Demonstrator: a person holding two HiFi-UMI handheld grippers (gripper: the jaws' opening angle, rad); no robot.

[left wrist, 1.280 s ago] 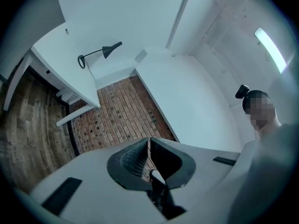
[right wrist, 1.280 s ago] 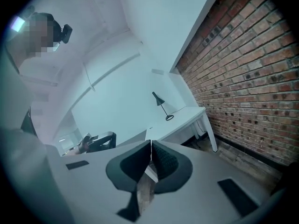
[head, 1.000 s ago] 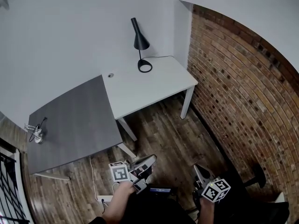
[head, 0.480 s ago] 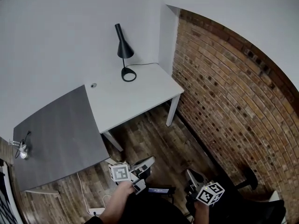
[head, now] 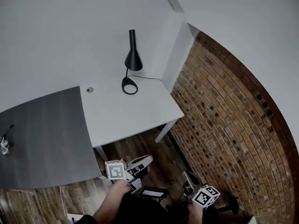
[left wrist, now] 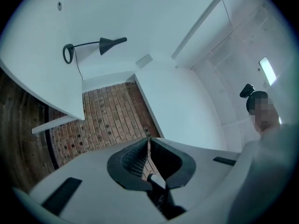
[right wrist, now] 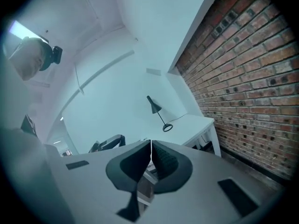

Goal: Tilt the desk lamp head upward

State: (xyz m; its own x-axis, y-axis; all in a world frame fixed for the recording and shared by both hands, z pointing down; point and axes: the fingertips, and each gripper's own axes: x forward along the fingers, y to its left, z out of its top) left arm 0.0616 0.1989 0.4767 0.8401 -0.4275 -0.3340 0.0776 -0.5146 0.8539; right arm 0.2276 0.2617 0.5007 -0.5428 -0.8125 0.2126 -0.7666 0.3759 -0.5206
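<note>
A black desk lamp (head: 133, 59) with a cone head and a ring base stands at the back of the white table (head: 135, 120), near the wall corner. It is small and far off in the left gripper view (left wrist: 105, 44) and in the right gripper view (right wrist: 155, 107). My left gripper (head: 148, 160) is held low over the wooden floor, short of the table's front edge, shut with nothing in it (left wrist: 148, 143). My right gripper (head: 186, 174) is beside it to the right, also shut and empty (right wrist: 151, 146). Both are well away from the lamp.
A grey table (head: 42, 134) adjoins the white one on the left, with a small object (head: 3, 144) at its far left. A brick wall (head: 224, 115) runs along the right. The lamp's cable (head: 149, 78) trails to the wall. A cable hole (head: 89, 90) sits in the white table.
Both grippers have travelled forward toward the white table, staying shut. The table and lamp now look nearer, and the grey table has slid to the left edge of the head view.
</note>
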